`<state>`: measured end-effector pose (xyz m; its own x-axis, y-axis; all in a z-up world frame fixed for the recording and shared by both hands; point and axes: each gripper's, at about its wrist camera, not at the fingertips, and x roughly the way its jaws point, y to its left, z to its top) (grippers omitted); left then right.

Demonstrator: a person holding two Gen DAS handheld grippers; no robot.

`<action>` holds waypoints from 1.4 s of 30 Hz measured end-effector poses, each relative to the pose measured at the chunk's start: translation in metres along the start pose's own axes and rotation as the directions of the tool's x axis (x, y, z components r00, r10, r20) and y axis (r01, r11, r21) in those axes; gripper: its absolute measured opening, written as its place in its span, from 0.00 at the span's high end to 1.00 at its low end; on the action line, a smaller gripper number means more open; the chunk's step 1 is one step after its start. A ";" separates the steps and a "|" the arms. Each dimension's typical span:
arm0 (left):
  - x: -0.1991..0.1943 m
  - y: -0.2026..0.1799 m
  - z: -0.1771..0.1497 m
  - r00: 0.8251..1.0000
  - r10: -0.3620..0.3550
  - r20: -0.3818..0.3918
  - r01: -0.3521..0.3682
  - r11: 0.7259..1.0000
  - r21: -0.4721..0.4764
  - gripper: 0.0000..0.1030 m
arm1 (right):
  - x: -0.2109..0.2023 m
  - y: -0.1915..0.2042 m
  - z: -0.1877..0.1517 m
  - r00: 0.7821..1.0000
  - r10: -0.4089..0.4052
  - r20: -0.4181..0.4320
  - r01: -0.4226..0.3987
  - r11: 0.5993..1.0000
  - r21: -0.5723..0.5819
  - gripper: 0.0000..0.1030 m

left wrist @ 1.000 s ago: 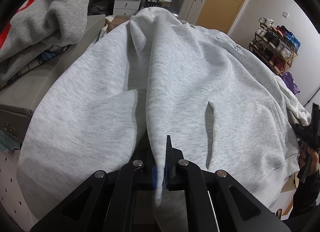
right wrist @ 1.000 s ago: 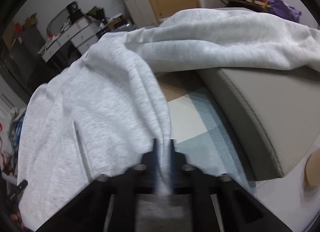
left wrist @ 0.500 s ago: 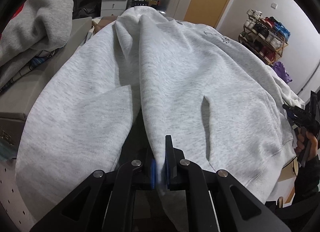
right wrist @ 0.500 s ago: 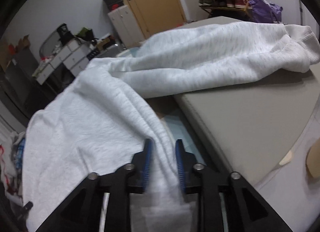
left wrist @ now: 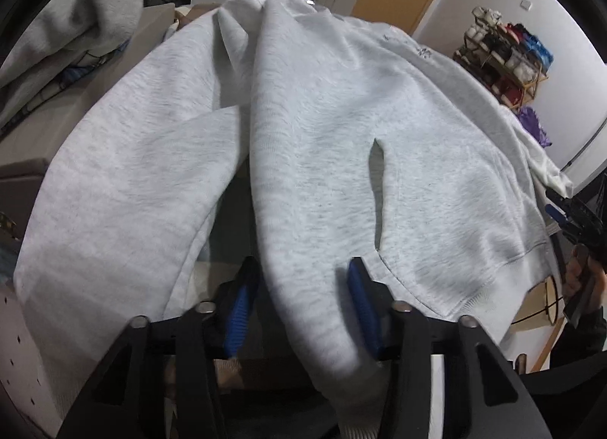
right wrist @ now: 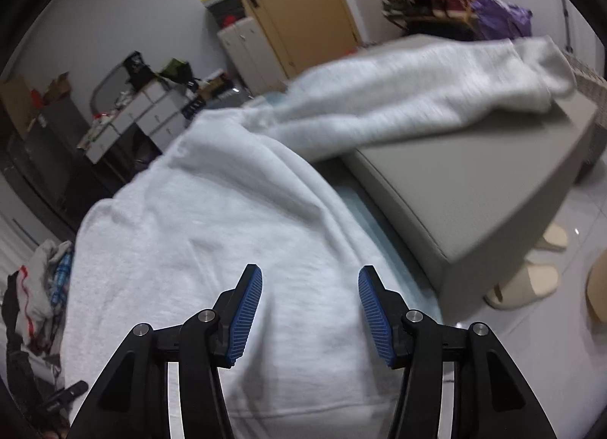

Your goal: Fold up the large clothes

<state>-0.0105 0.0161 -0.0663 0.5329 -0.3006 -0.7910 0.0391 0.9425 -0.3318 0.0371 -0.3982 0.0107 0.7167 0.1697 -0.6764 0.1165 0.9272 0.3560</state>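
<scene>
Left wrist shows my left gripper (left wrist: 299,302) opening off the hoodie (left wrist: 341,143) hem, right gripper (right wrist: 309,310) opening too; I back both straight off it.

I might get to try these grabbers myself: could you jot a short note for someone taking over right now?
Left gripper: jaws opening, a ridge of the light grey sweatshirt lies between them, pads not pressing it.
Right gripper: jaws opening above the sweatshirt's hem area, gripping nothing.
Sweatshirt: spread front up, one sleeve draped over the grey cushion; another grey garment is piled off to the side.
Done: sweatshirt laid out and let go.
Left: no fold visible yet; sleeves and body need folding.
</scene>
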 end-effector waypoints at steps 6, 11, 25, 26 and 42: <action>-0.045 0.038 -0.016 0.991 0.022 0.135 -0.005 0.992 -0.130 0.59 | 0.000 0.036 0.011 0.995 0.091 0.040 -0.089 0.994 -0.066 0.37; -0.077 0.092 -0.045 0.973 0.128 0.195 -0.055 0.938 -0.343 0.51 | 0.019 0.048 0.010 0.991 0.135 0.002 -0.135 0.989 -0.062 0.36; -0.041 0.152 -0.082 0.985 0.031 0.171 0.097 0.717 -0.690 0.38 | 0.028 0.060 0.004 0.988 0.153 -0.025 -0.154 0.986 -0.064 0.36; -0.042 0.152 -0.082 0.986 0.029 0.162 0.095 0.706 -0.702 0.38 | 0.026 0.058 0.004 0.988 0.152 -0.020 -0.152 0.986 -0.060 0.35; -0.075 0.053 -0.015 0.942 0.207 0.264 -0.136 0.955 -0.264 0.38 | -0.035 -0.108 0.030 0.977 -0.108 0.185 0.028 0.921 0.388 0.33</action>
<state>-0.0612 0.0865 -0.0324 0.7334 -0.0493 -0.6780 -0.2586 0.9022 -0.3453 0.0203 -0.5143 0.0156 0.8148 0.0038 -0.5798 0.3946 0.7291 0.5592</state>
